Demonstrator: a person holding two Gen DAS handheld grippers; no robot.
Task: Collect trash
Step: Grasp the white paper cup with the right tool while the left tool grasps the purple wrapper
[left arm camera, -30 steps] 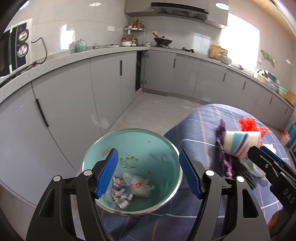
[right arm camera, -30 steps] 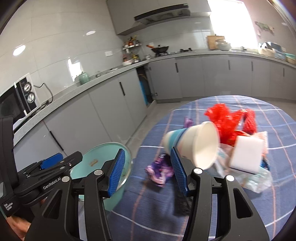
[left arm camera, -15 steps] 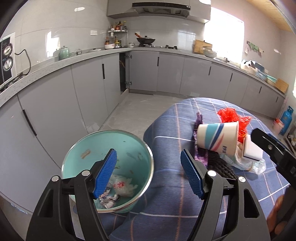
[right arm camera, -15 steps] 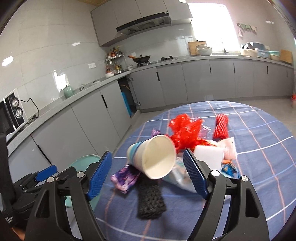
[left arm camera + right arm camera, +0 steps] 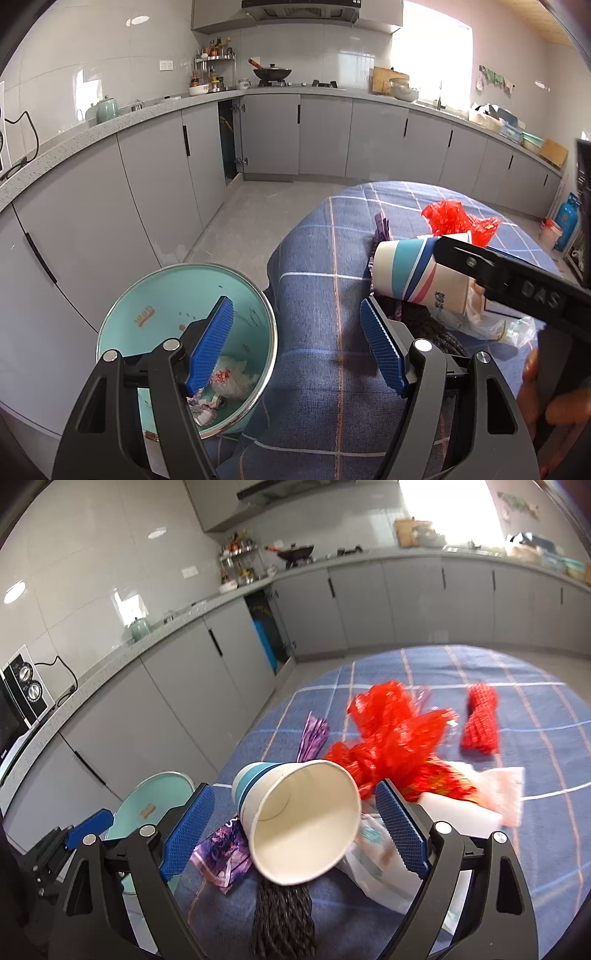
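my right claw (image 5: 295, 827) is opening around the cup (image 5: 299, 819), pads clear; it lies on its side, mouth toward me. left claw (image 5: 295, 347) gapes empty beside the bin (image 5: 147, 295).

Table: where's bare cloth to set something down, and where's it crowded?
Bare: the table right of the red net, and its near-left edge beside the bin. Crowded: the centre pile around the cup and red bag.
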